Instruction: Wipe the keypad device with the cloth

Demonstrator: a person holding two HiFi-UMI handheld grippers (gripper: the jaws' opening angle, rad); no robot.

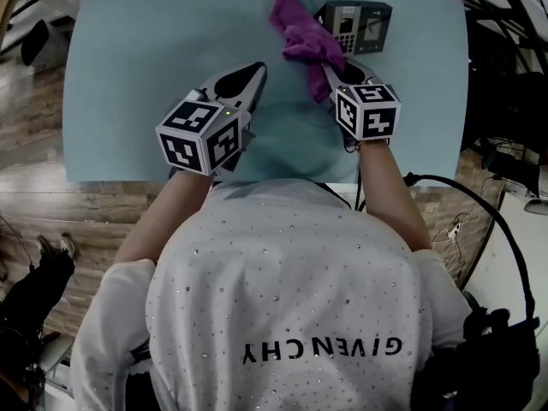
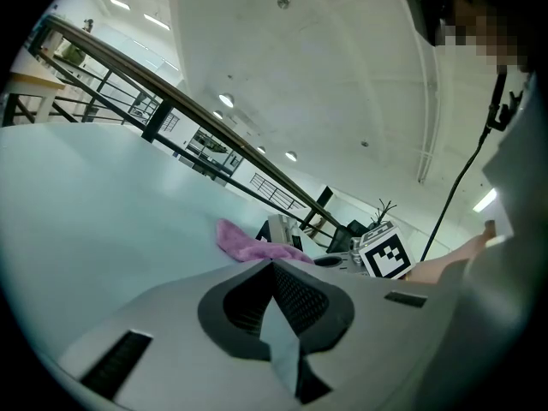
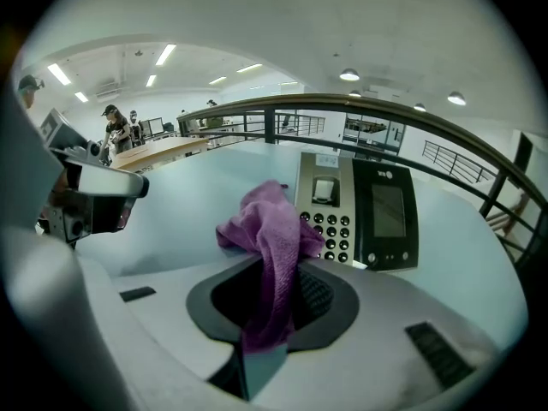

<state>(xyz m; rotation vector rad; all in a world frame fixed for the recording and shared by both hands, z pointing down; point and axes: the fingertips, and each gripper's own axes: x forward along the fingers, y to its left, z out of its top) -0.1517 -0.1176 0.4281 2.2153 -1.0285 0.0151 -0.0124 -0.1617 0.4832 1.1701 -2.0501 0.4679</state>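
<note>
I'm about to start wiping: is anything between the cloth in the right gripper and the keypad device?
Nothing visible does. The purple cloth, clamped in the right gripper, hangs right in front of the keypad device. The left gripper is off to the left, shut and empty.

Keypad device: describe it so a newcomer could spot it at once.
Start at the pale blue table and look to its far edge. The keypad device sits there, right of the purple cloth. It is a grey-and-black box with round keys and two screens, hard-edged where the cloth is soft.
</note>
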